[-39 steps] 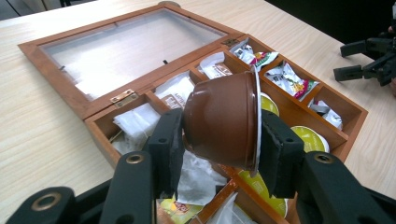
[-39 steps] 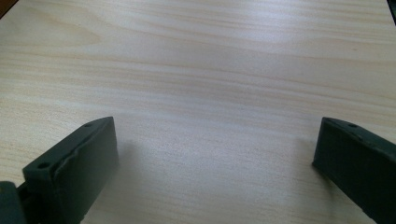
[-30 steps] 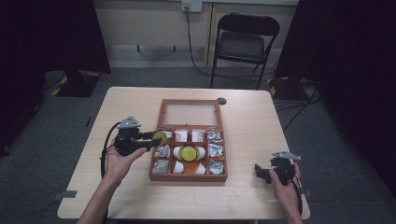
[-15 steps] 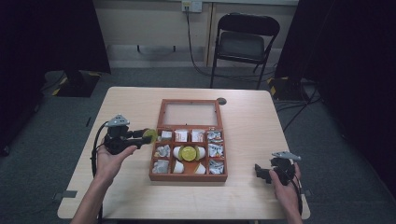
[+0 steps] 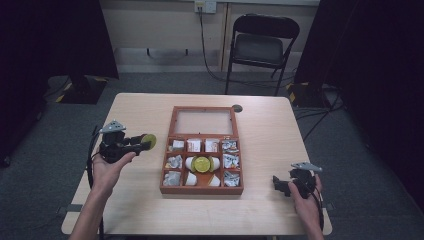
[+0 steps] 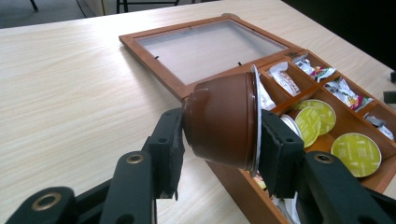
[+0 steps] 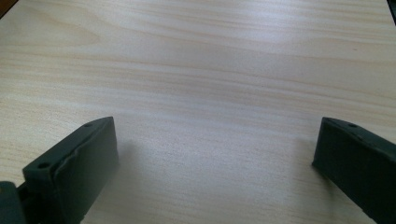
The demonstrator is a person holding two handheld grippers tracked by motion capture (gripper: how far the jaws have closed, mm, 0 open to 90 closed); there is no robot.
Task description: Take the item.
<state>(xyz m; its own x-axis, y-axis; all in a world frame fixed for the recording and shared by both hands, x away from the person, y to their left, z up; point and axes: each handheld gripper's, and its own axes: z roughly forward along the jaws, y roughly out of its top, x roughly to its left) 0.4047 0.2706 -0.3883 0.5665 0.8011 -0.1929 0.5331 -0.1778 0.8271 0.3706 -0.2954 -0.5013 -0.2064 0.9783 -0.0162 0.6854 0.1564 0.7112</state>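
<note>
A wooden compartment box (image 5: pixel 201 188) (image 6: pixel 233 184) lies in the middle of the table, its glass lid (image 5: pixel 203 121) (image 6: pixel 210 46) folded open flat behind it. My left gripper (image 5: pixel 142 143) (image 6: pixel 223 123) is shut on a brown coffee capsule (image 6: pixel 219 121) with a yellow-green foil lid (image 5: pixel 149 140), held just left of the box, above the table. More yellow-lidded capsules (image 5: pixel 202 164) (image 6: pixel 357 154) and wrapped sachets (image 5: pixel 230 146) (image 6: pixel 345 91) sit in the compartments. My right gripper (image 5: pixel 281 184) (image 7: pixel 215 158) rests open near the table's front right corner, with bare wood between its jaws.
A black folding chair (image 5: pixel 260 45) stands beyond the far edge of the table. A small dark round mark (image 5: pixel 237 108) lies by the lid's far right corner. Light wood tabletop (image 5: pixel 280 135) spreads on both sides of the box.
My left gripper has carried the capsule leftward, from over the box's left compartments to beside the box. The right gripper has stayed put.
</note>
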